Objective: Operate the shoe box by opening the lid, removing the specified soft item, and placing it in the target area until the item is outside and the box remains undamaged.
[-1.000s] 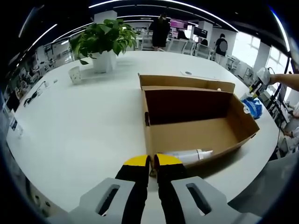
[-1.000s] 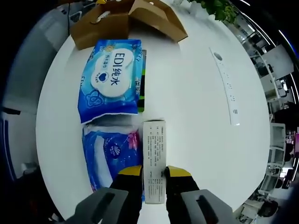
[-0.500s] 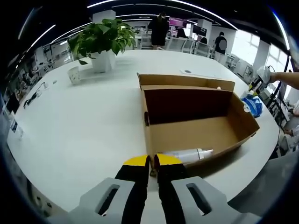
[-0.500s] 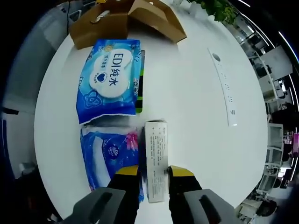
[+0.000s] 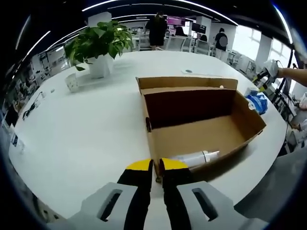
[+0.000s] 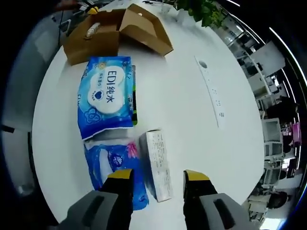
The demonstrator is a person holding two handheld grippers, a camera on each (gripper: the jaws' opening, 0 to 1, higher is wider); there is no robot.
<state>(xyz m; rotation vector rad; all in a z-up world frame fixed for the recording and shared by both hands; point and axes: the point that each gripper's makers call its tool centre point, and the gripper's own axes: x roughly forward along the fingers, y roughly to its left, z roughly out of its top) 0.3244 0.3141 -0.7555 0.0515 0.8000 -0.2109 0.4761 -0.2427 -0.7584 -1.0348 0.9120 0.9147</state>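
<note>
The right gripper (image 6: 158,178) stands with jaws apart around a small white carton (image 6: 157,164); blue tissue packs (image 6: 106,97) lie alongside. The left gripper (image 5: 157,166), jaws together, pinches the open shoe box (image 5: 201,139), a white bottle (image 5: 194,158) inside. Beyond, a potted plant (image 5: 98,45).

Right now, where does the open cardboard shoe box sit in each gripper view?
Left gripper view: the shoe box fills the centre right, lid open, just beyond the left tongs.
Right gripper view: it sits at upper left, beyond the blue wipes pack.
Shared landmark: the potted plant.
</note>
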